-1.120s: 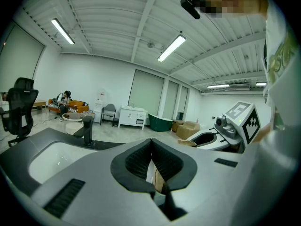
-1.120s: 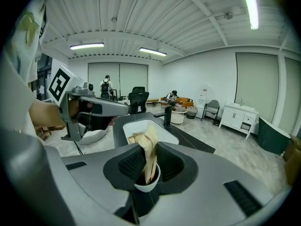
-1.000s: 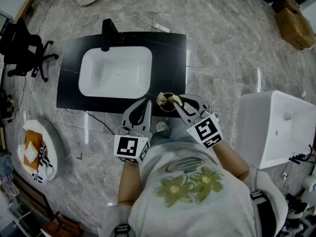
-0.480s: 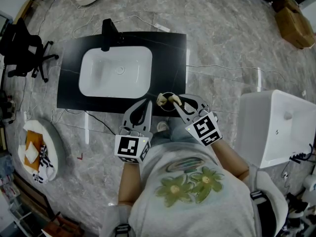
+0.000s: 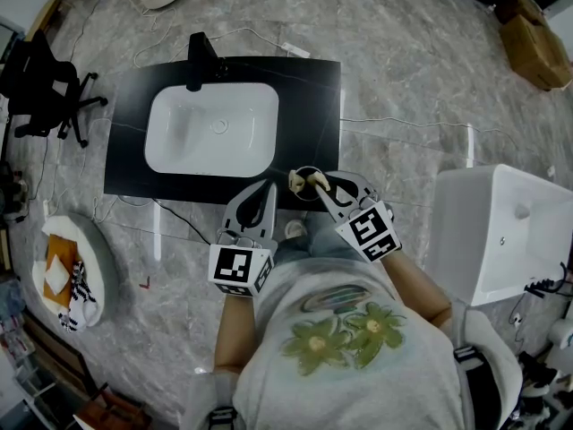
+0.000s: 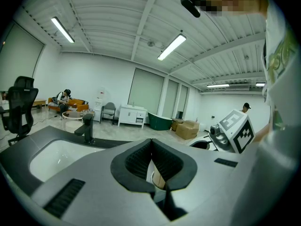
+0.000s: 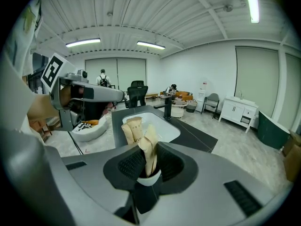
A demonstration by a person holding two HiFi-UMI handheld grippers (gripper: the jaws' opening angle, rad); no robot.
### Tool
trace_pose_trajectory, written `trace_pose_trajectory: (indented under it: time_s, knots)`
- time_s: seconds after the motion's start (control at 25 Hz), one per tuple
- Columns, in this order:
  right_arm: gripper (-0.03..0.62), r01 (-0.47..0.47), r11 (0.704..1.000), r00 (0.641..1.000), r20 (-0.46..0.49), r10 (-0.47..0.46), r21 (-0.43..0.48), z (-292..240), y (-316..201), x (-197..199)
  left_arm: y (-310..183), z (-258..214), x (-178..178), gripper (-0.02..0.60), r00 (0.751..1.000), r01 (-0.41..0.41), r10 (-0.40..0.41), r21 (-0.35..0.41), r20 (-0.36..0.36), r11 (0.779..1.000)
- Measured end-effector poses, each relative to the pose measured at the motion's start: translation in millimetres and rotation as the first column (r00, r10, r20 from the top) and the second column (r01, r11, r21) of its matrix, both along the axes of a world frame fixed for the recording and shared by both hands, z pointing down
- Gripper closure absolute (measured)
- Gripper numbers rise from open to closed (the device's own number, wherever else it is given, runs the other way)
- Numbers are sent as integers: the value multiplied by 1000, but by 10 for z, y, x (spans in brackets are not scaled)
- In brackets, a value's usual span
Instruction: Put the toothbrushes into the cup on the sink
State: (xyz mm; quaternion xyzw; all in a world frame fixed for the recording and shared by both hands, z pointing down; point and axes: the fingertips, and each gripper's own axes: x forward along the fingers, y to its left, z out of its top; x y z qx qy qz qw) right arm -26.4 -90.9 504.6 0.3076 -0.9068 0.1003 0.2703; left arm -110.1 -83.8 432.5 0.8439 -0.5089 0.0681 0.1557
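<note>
Countertop cup [image 7: 149, 179] holds upright toothbrush [image 7: 147, 147] pinched by right gripper [image 7: 150, 163]; left gripper [image 6: 151, 161] closed.

Cup [image 7: 148, 179] mostly behind right tongs [image 7: 149, 163], only rim vis; toothbrushes [image 7: 133, 130] btm ends hidden; wrapper print too small to read.

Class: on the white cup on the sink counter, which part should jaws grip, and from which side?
Probably its round outer wall, below the rim, approached level from the counter's front edge: the cup stands upright there, and wrapped toothbrushes rising from its mouth block the top.
</note>
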Motion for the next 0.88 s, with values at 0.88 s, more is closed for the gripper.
trace_pose_trajectory:
  time_s: [0.88]
  knots:
    - [511, 11, 999, 1000, 15, -11, -32, 21, 50, -50, 67, -17, -47, 563, 1000, 1, -1, -2, -6, 1000]
